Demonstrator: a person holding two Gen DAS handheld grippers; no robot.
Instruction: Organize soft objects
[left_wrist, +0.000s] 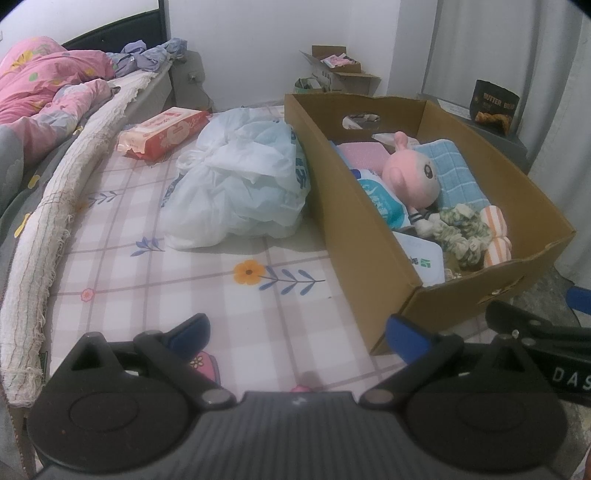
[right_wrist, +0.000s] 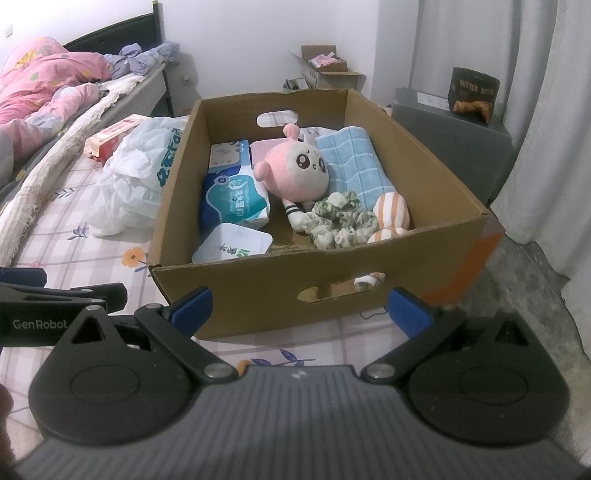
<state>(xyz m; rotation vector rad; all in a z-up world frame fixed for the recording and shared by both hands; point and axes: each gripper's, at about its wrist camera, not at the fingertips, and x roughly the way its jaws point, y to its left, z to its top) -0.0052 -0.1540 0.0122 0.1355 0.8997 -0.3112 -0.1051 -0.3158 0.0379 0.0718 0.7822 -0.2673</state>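
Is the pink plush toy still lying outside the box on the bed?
No, the plush toy lies inside the cardboard box, beside the blue towel.

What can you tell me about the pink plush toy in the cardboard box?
The pink plush toy is a soft doll with a large round head, pink on top and pale on the face, with big dark eyes and a small pink ear. Its thin legs wear black and white stripes. It lies on its back in the cardboard box, its head on the blue towel, its legs beside the green scrunchie.
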